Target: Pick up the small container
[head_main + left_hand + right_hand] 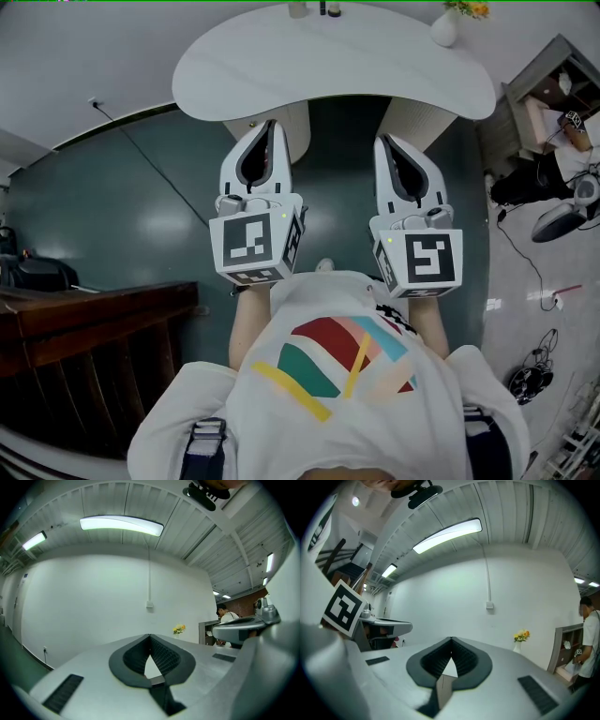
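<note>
- The table point(328, 66) is bare across its middle and along its near edge, so there is open room to pass over the top from the near side.
- At the far edge a vase point(444, 26) stands toward the right corner, and two small things point(298, 9), too small to tell, stand near the middle.
- Below the near edge, two white table legs point(417, 122) stand side by side with a dark gap between them.
- The left gripper point(270, 124) and right gripper point(384, 139), fingers pressed together, each line up with a leg.
- To the left the floor point(141, 216) is open, crossed by a thin cable point(150, 159). A wooden cabinet point(84, 347) blocks the near left.
- To the right, a shelf point(553, 94) and loose cords point(525, 253) crowd the floor.
</note>
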Demonstrator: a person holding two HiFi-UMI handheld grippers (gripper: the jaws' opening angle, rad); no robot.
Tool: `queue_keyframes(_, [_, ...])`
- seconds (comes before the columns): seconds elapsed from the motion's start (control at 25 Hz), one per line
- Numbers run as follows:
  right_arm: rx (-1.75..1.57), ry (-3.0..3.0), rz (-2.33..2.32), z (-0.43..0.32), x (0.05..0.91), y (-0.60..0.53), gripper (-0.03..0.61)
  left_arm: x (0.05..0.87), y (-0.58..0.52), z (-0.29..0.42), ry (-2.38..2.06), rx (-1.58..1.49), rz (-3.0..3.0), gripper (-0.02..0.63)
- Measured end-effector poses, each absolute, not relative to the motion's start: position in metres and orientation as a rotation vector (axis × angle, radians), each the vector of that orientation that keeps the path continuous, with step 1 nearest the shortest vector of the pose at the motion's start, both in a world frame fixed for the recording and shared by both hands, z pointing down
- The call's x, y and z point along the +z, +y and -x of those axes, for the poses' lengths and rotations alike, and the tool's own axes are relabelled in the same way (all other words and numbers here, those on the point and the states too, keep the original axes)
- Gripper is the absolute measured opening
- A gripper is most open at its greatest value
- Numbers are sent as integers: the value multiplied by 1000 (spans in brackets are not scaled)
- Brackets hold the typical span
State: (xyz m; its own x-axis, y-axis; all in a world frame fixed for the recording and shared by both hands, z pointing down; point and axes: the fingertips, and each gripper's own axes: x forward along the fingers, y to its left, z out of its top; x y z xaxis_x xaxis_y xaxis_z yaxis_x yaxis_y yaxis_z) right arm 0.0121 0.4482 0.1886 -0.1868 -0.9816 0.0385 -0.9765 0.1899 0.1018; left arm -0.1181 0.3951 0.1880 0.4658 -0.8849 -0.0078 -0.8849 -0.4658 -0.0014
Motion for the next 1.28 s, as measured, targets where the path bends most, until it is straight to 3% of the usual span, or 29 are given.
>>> queue_keyframes(1.28, [-211,-2413,-1935,-26,176,363,11,183,317,122,1678,77,2595,17])
